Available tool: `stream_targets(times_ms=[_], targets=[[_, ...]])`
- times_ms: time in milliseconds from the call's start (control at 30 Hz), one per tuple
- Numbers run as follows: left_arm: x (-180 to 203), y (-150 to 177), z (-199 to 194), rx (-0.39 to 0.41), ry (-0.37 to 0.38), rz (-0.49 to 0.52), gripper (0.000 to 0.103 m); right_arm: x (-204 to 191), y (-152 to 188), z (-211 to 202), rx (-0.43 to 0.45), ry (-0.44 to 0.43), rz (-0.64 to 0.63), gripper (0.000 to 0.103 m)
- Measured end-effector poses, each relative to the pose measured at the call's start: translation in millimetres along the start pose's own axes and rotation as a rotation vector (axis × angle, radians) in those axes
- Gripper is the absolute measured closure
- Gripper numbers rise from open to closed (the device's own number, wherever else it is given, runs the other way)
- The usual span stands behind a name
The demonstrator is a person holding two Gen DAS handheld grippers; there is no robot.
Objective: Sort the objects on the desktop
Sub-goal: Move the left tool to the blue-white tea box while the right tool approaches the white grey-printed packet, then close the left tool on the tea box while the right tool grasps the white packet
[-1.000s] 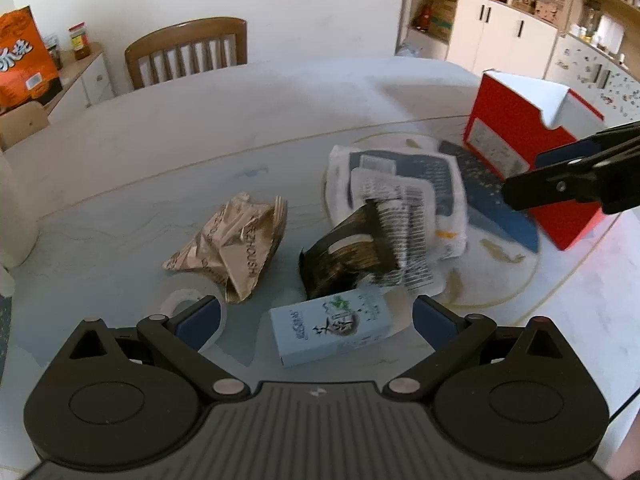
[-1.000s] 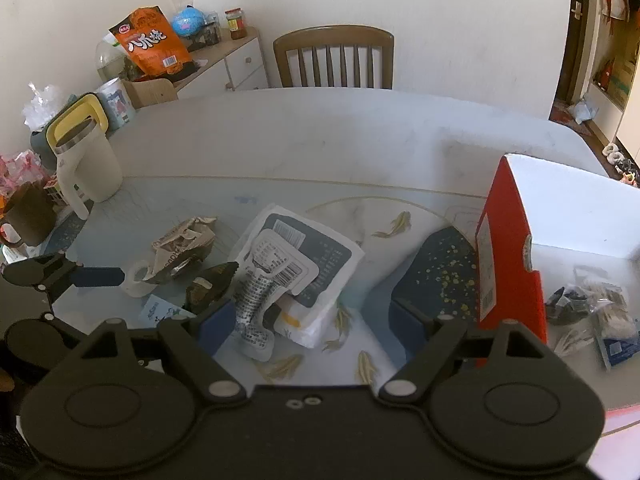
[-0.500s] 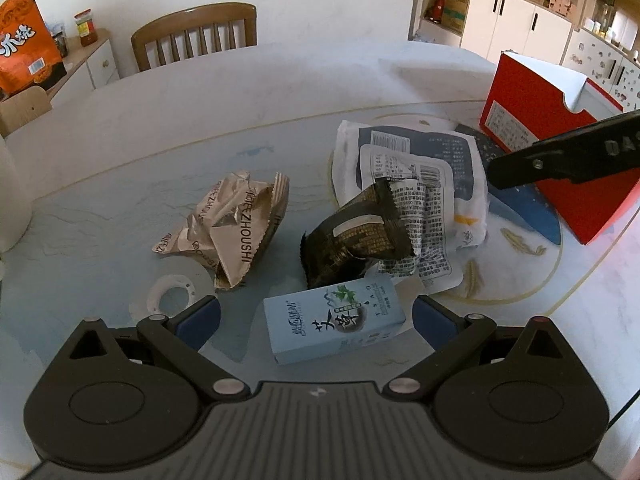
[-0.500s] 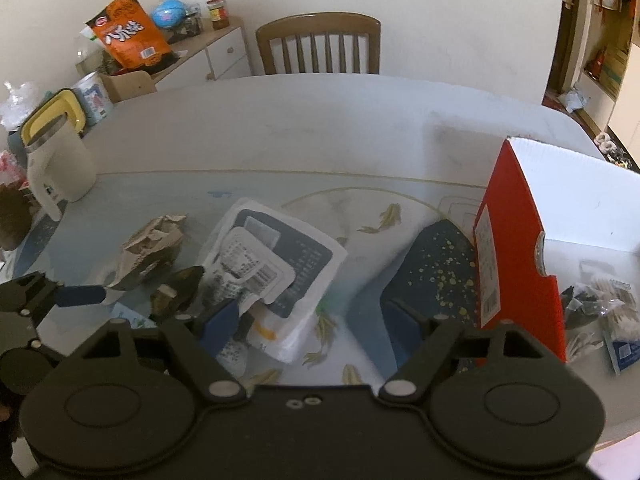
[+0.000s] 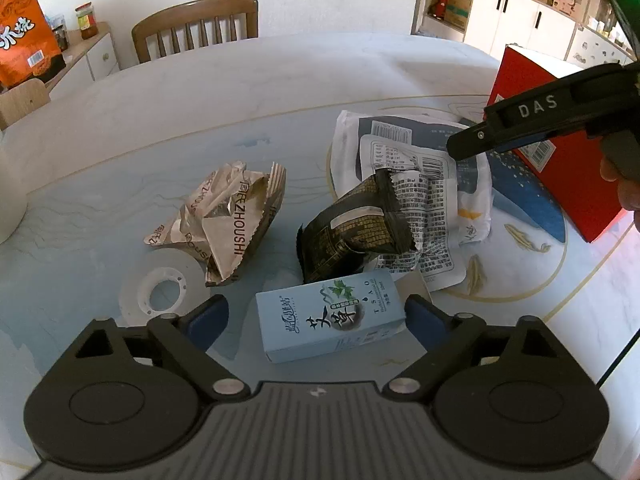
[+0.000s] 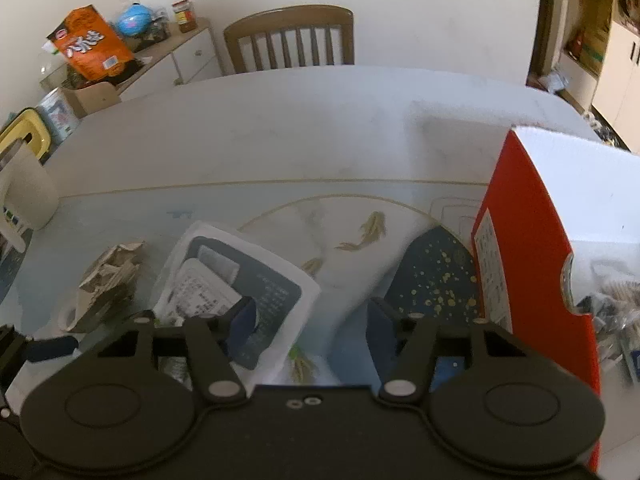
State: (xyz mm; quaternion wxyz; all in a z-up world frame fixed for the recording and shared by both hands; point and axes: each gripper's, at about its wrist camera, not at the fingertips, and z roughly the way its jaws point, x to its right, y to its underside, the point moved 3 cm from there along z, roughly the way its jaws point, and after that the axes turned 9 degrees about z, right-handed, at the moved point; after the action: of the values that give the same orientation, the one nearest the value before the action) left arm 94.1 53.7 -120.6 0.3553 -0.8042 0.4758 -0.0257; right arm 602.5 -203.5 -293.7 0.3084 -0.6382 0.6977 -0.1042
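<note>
My left gripper (image 5: 316,316) is open, its fingers either side of a light blue carton (image 5: 330,316) lying on the table. Beyond it lie a dark crumpled wrapper (image 5: 352,232), a brown crumpled wrapper (image 5: 228,216), a tape roll (image 5: 160,292) and a white-and-blue flat packet (image 5: 404,160). My right gripper (image 6: 310,328) is open and empty, above the near right corner of that packet (image 6: 240,280); one of its fingers shows in the left wrist view (image 5: 532,120). A red box (image 6: 520,264) stands at the right, with several wrappers inside.
A wooden chair (image 6: 290,38) stands at the table's far side. A white jug (image 6: 20,184) stands at the left edge. A sideboard with an orange snack bag (image 6: 90,44) is behind left. White cabinets (image 5: 520,12) are behind right.
My left gripper has come closer to the blue carton, which now lies between its fingers. My right gripper has moved forward and down over the white packet's corner.
</note>
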Motion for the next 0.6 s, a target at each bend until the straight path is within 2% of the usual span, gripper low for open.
stream_targets(times_ms=[333, 400, 467, 600], targets=[[2, 1, 4, -0.014, 0.005, -0.010, 0.016, 10, -7, 15, -0.033, -0.049, 0.108, 0.055], [2, 1, 6, -0.019, 0.007, -0.013, 0.023, 11, -7, 18, -0.042, -0.058, 0.112, 0.059], [1, 1, 6, -0.019, 0.012, -0.019, 0.024, 10, -6, 21, -0.051, -0.077, 0.115, 0.074], [2, 1, 6, -0.015, 0.012, -0.015, 0.028, 8, -7, 20, -0.048, -0.077, 0.103, 0.082]])
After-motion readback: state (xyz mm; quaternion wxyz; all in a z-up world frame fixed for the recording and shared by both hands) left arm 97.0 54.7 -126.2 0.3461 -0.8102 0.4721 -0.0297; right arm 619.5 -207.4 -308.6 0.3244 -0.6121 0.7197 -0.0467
